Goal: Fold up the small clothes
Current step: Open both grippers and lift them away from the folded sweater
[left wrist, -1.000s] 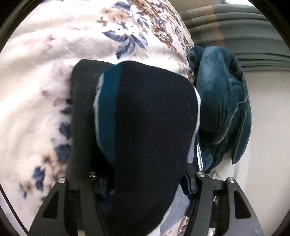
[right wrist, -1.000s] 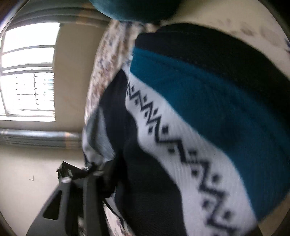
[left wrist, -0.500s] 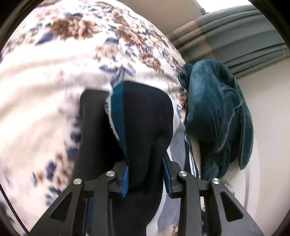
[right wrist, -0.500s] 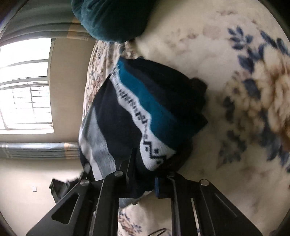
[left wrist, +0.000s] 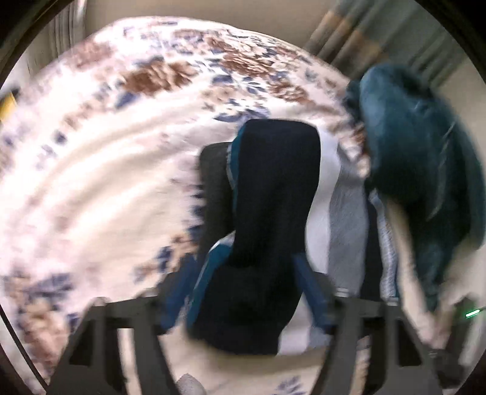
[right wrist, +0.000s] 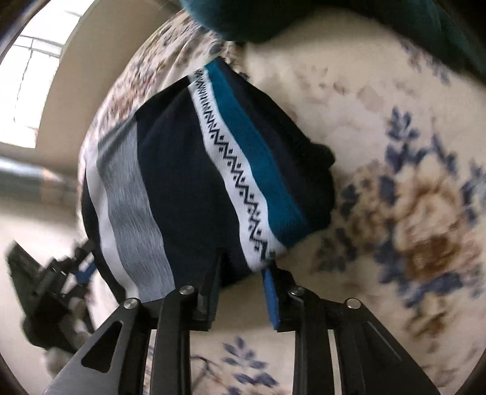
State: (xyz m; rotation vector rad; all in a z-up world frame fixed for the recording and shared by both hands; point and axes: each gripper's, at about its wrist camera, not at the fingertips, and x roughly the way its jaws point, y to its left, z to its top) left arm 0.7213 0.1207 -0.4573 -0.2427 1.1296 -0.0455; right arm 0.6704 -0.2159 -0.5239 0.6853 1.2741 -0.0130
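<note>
A small navy garment (left wrist: 273,188) with teal, white zigzag and grey bands lies folded on a floral blanket (left wrist: 106,167). It also shows in the right wrist view (right wrist: 188,176). My left gripper (left wrist: 246,291) is open, with its fingers on either side of the garment's near edge; the view is blurred. My right gripper (right wrist: 243,273) is open, its blue-padded fingers just at the garment's near edge, the cloth free of them. The left gripper (right wrist: 60,273) shows at the left of the right wrist view.
A teal velvet garment (left wrist: 425,167) lies heaped to the right of the folded piece and also shows at the top of the right wrist view (right wrist: 273,18). The blanket (right wrist: 395,182) spreads right. Curtains (left wrist: 364,33) and a window (right wrist: 30,66) stand behind.
Both grippers have opened and let go of the garment, which now lies folded on the blanket. Both have drawn back a little from it.
</note>
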